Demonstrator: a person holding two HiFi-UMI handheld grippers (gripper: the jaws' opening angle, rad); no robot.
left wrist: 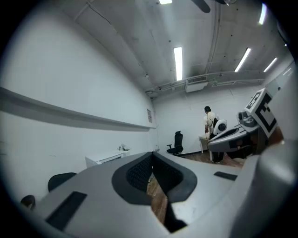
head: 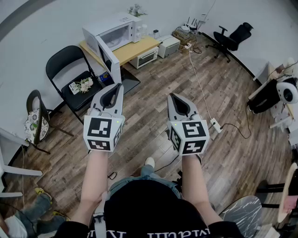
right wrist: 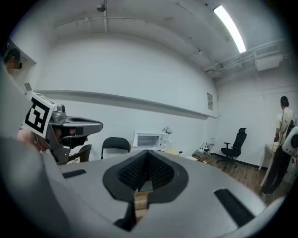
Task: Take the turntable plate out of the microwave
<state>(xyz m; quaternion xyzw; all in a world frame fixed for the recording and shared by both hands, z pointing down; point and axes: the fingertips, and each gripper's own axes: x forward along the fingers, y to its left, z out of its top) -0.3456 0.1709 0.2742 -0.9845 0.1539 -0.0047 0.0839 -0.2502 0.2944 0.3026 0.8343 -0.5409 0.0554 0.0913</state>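
turntable plate: not made out in any view, too far off to see inside the microwave [head: 113, 30]. the white microwave sat at the left end of a light wood desk [head: 137, 48] against the far wall, a small plant [head: 136, 9] on top of it. whether its door stood open i could not tell for certain. left hand-held gripper [head: 119, 86] was held out in front of the person, roughly level, jaws pressed together with nothing between them; its own view showed the dark pads meeting at the tip. right hand-held gripper [head: 171, 96] was held beside it, the two apart from each other, tipped slightly downward, jaws likewise pressed together and empty. both were well short of the desk, over bare wood floor [head: 153, 88]. a black folding chair [head: 70, 76] stood left of the desk, just beside it, and a small white oven [head: 145, 56] sat low in front of the desk. a black office chair [head: 230, 37] stood well apart near the far right wall. a white power strip [head: 215, 124] lay on the floor right of the right hand-held gripper.
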